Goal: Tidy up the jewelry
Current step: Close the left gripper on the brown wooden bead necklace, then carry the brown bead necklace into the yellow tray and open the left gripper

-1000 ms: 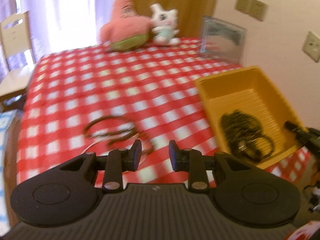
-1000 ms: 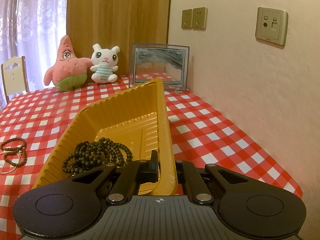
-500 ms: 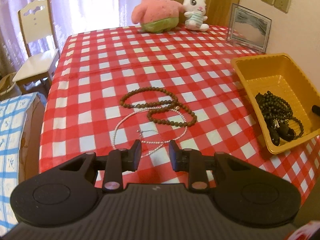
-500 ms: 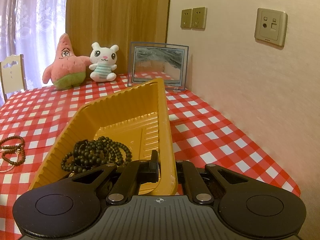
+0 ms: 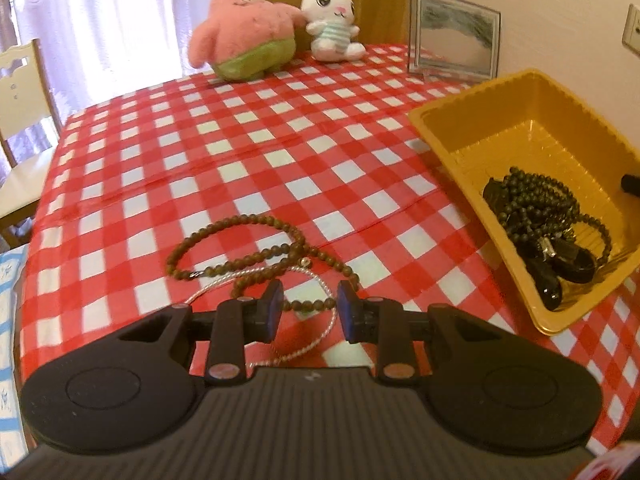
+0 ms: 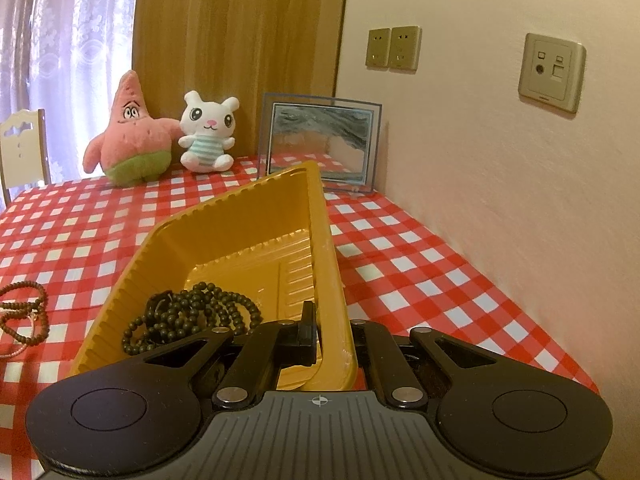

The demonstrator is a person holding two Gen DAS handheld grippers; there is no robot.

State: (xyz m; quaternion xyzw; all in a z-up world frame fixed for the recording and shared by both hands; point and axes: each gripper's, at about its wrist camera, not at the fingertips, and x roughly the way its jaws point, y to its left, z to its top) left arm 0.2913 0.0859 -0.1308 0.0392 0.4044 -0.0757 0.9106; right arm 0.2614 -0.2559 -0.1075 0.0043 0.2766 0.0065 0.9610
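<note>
Checked tablecloth [image 5: 248,140]: left tongs [image 5: 310,308] angled down, parted over beads [image 5: 256,258]; right tongs [image 6: 330,332] pinch tray [image 6: 328,264]

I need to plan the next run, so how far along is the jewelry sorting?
Partly done. A dark bead strand already lies in the yellow tray. The right gripper is shut on the tray's wall, steadying it. The left gripper is open just above the brown bead necklace and thin pale chain, both on the tablecloth and yet to go in.
</note>
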